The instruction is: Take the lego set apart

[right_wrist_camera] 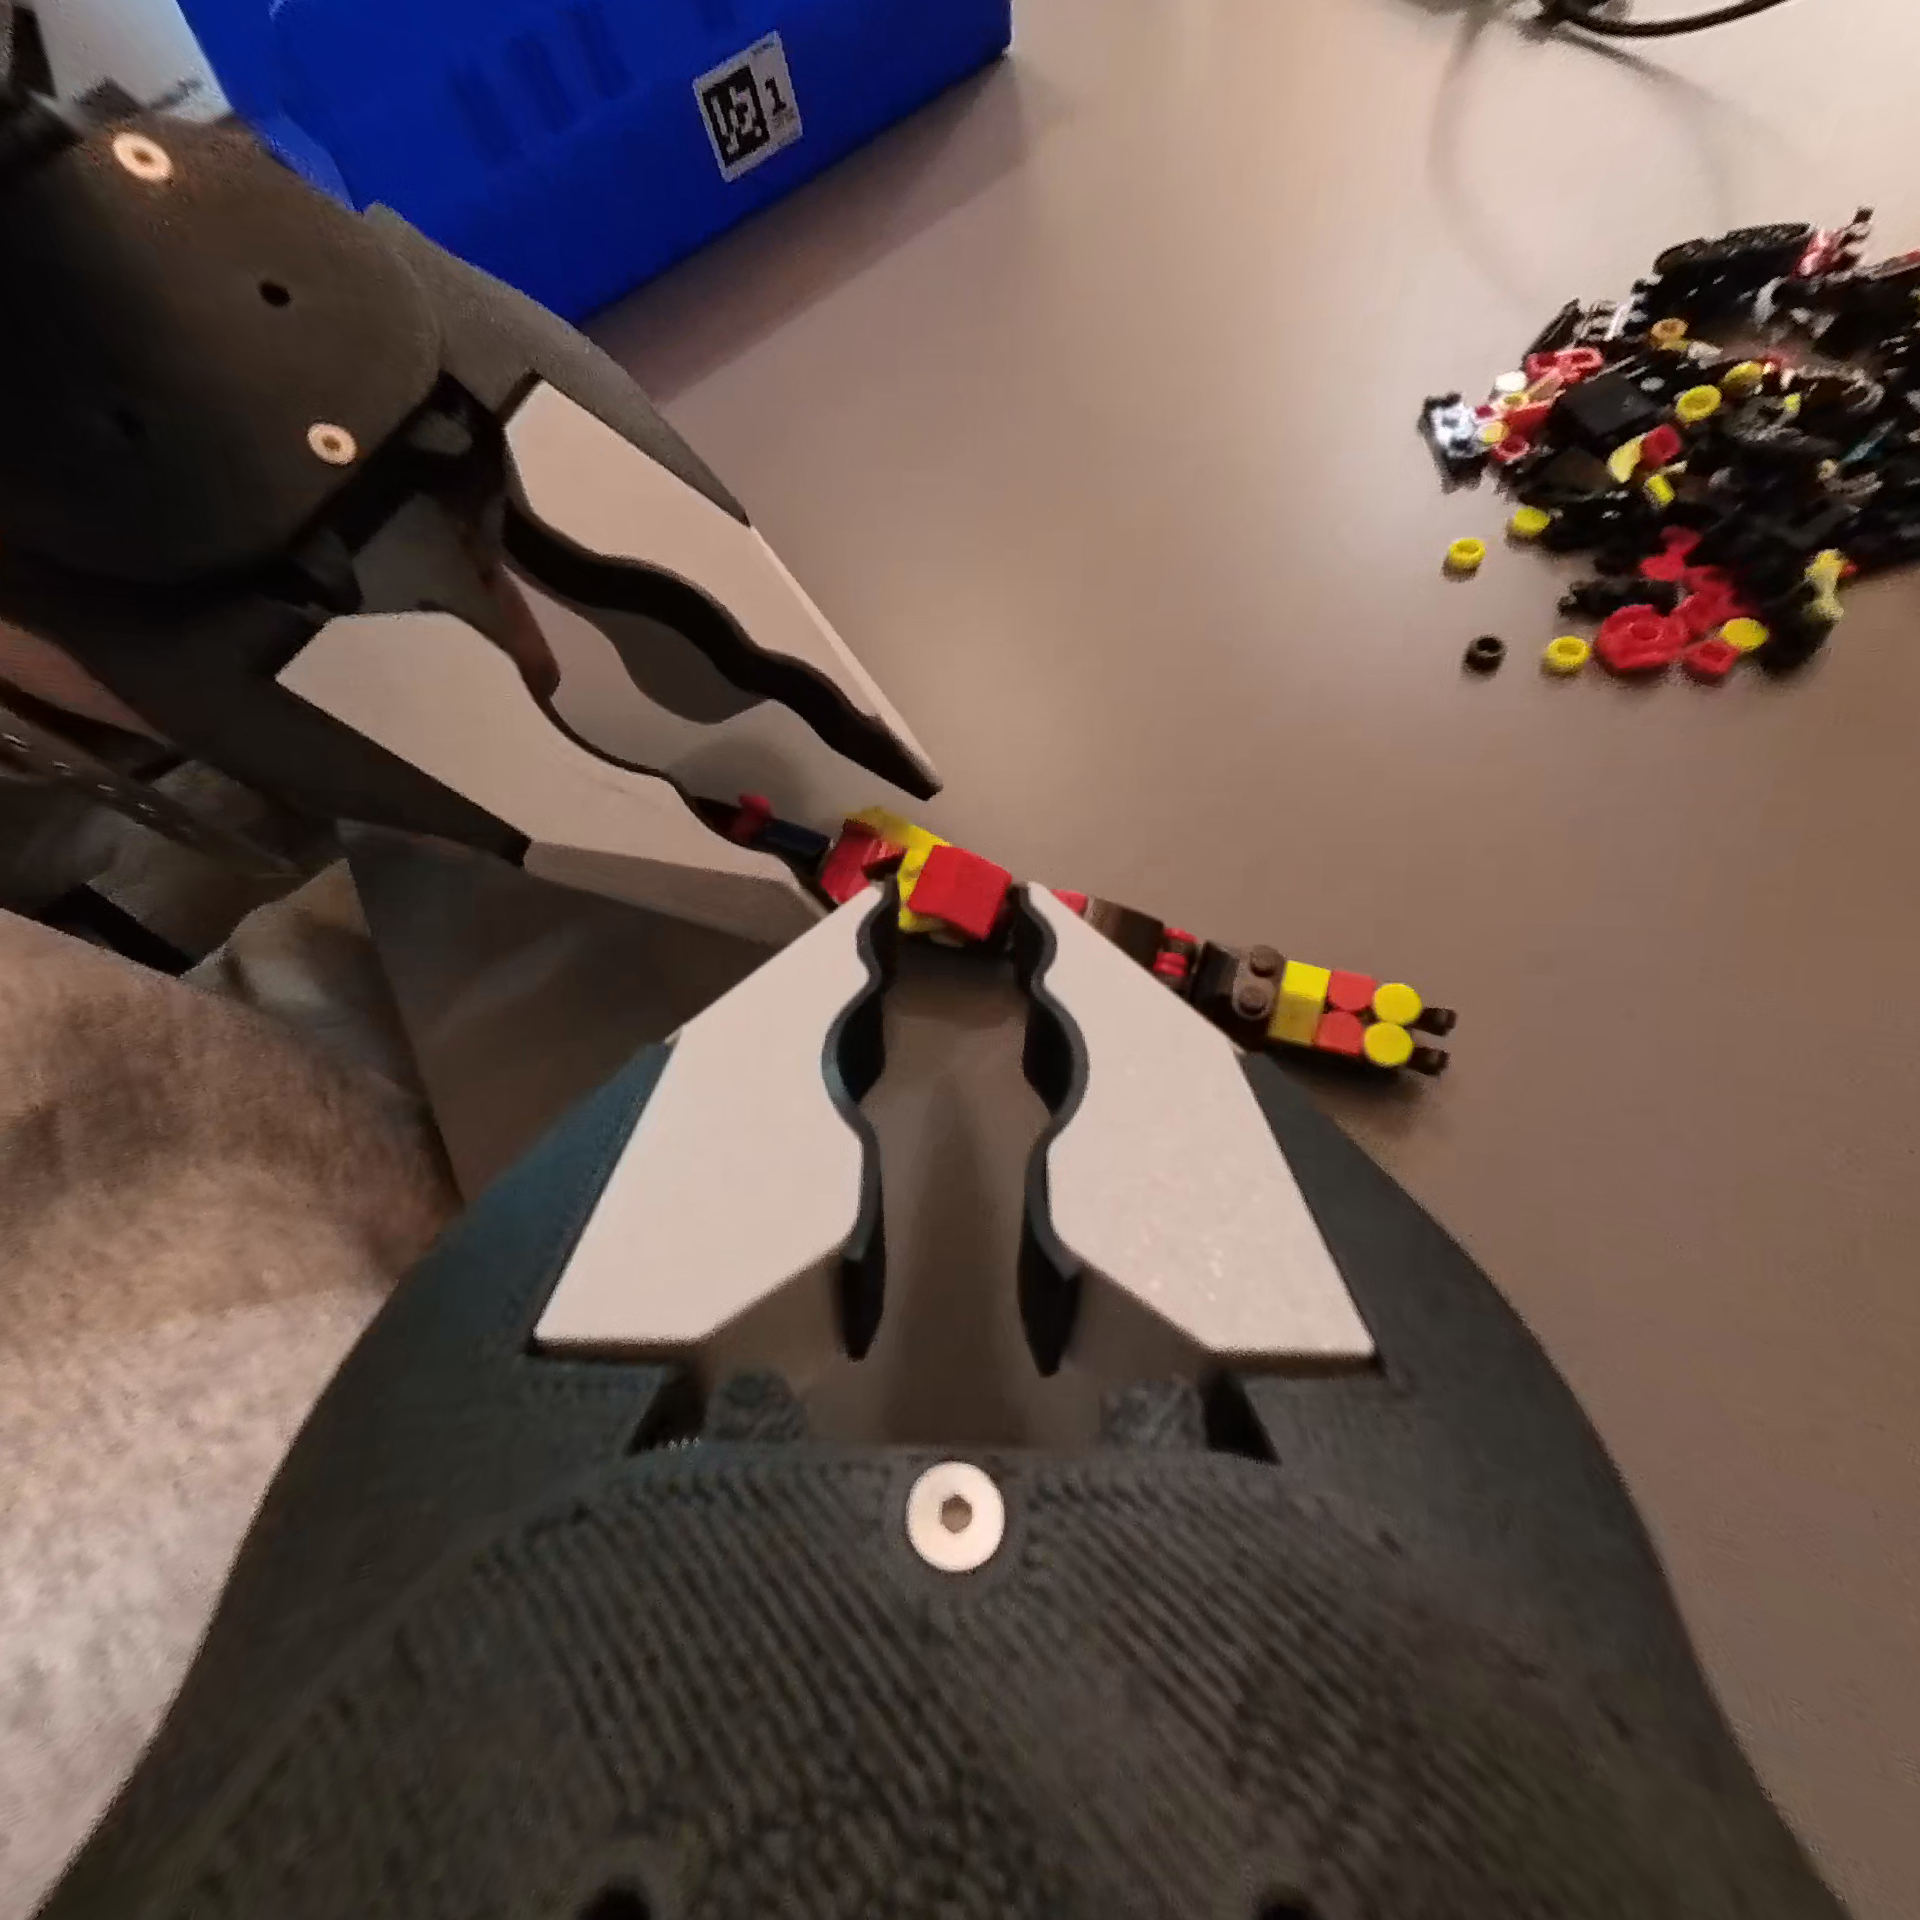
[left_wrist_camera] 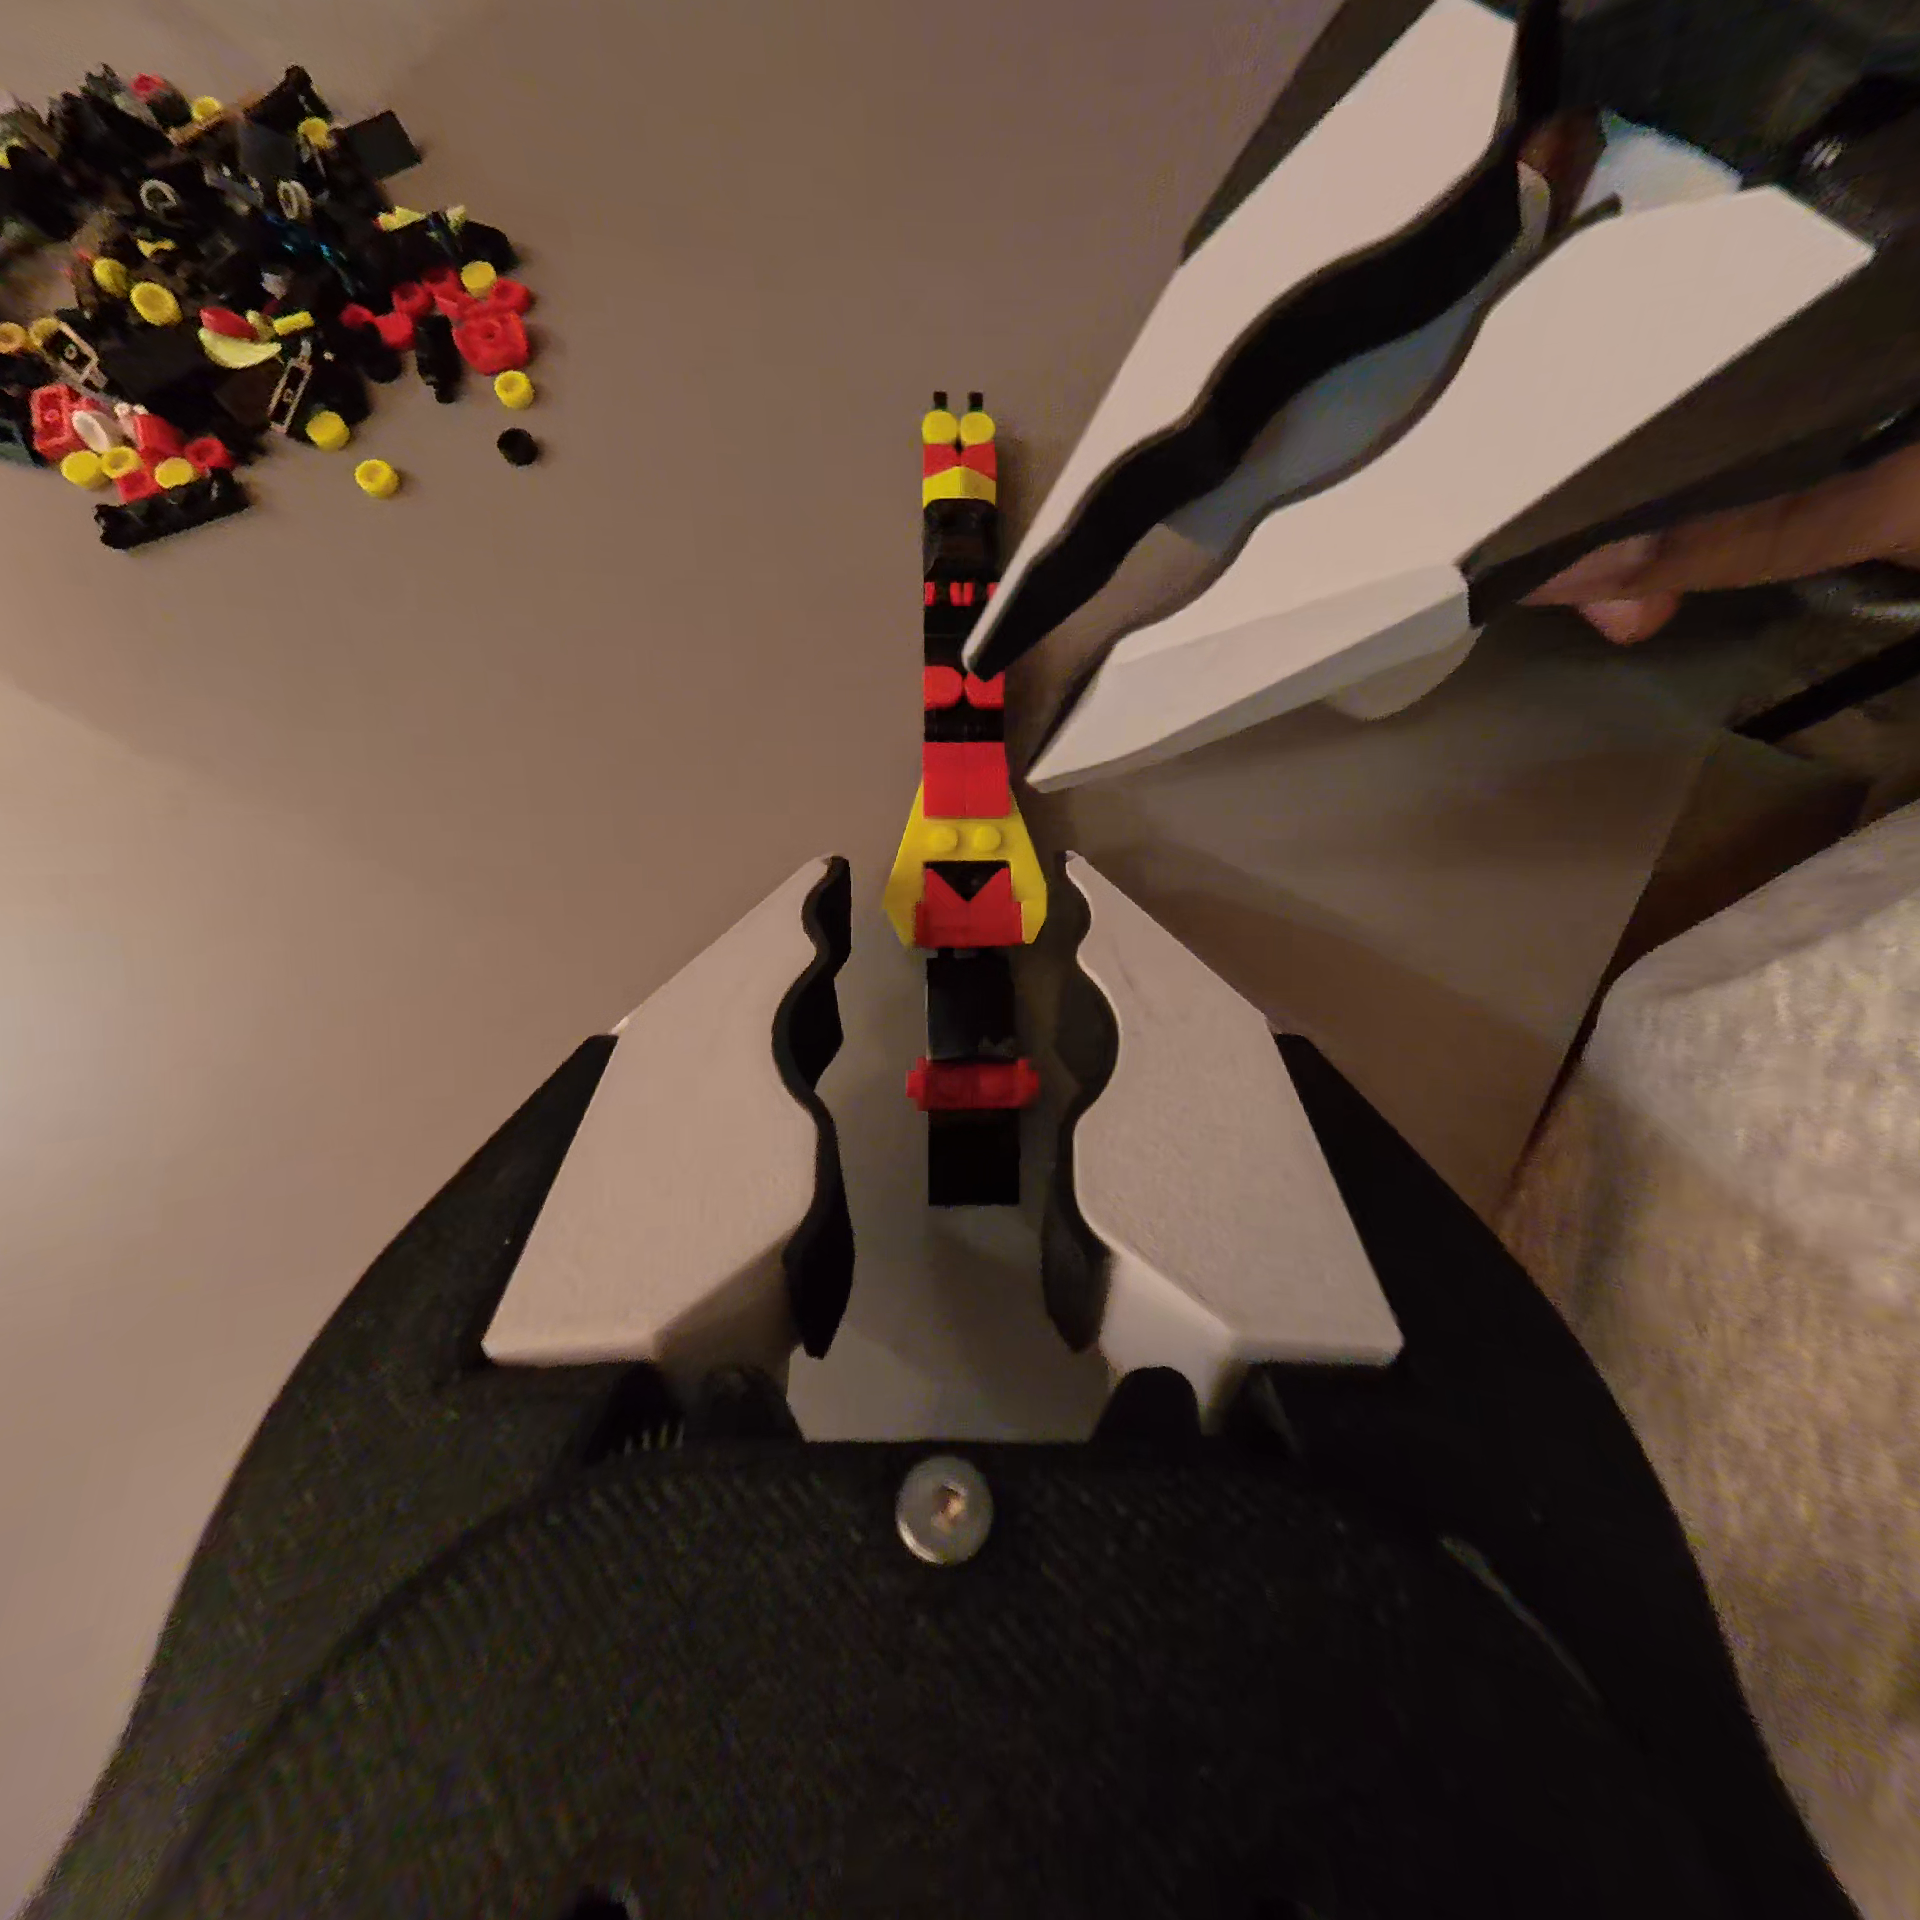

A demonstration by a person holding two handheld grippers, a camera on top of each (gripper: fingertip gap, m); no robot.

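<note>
A long, narrow lego model (left_wrist_camera: 961,779) of red, yellow and black bricks lies flat on the brown table (left_wrist_camera: 623,727). My left gripper (left_wrist_camera: 954,860) is open and its two fingers straddle the model's near end without clamping it. My right gripper (left_wrist_camera: 1006,722) comes in from the upper right, partly open, with its tips at the model's middle. In the right wrist view the right gripper (right_wrist_camera: 954,899) has a red brick between its tips, and the model's far end (right_wrist_camera: 1304,997) sticks out to the right. The left gripper (right_wrist_camera: 873,842) shows open at the upper left.
A pile of loose black, red and yellow lego pieces (left_wrist_camera: 260,301) lies at the far left, and shows at the upper right in the right wrist view (right_wrist_camera: 1714,457). A blue bin (right_wrist_camera: 582,114) stands at the back. Grey fabric (right_wrist_camera: 156,1247) borders the table's near edge. My two grippers' fingertips are within a few centimetres of each other.
</note>
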